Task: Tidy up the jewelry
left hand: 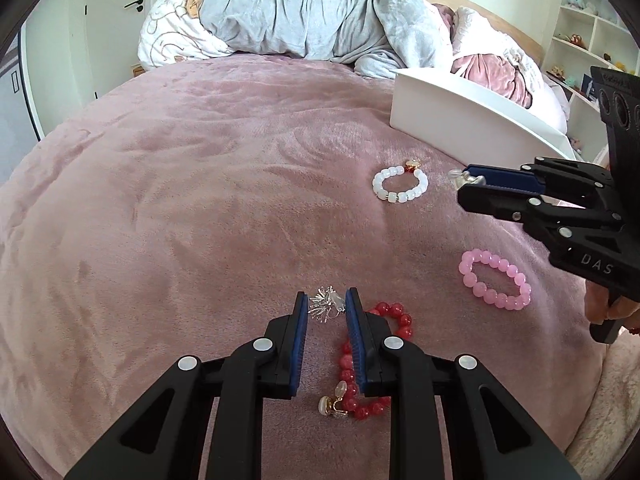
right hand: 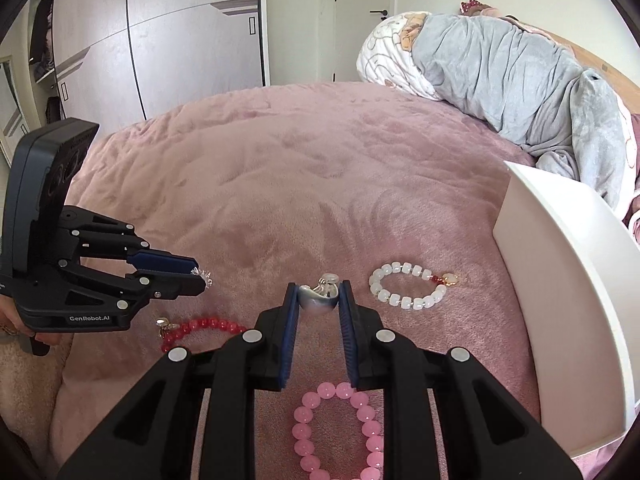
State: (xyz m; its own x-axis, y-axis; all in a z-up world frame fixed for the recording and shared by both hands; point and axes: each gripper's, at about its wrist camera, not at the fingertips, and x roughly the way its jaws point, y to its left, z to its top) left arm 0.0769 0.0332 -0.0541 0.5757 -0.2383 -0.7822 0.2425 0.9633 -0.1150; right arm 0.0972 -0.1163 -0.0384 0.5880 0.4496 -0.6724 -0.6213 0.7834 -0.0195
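My left gripper (left hand: 327, 306) is shut on a silver spiky brooch (left hand: 326, 309) and holds it above the pink blanket; the brooch also shows at its tips in the right wrist view (right hand: 204, 277). My right gripper (right hand: 319, 298) is shut on a silver earring (right hand: 318, 300), also seen at its tips in the left wrist view (left hand: 464, 178). A white bead bracelet (left hand: 400, 185) (right hand: 410, 286), a pink bead bracelet (left hand: 495, 280) (right hand: 338, 432), a red bead bracelet (left hand: 374, 360) (right hand: 200, 330) and a pearl clip earring (left hand: 332, 400) lie on the blanket.
A white open box (left hand: 472, 120) (right hand: 568, 300) stands on the bed to the right of the jewelry. Grey and patterned bedding (left hand: 304, 12) is piled at the head of the bed. The pink blanket (left hand: 200, 200) covers the bed.
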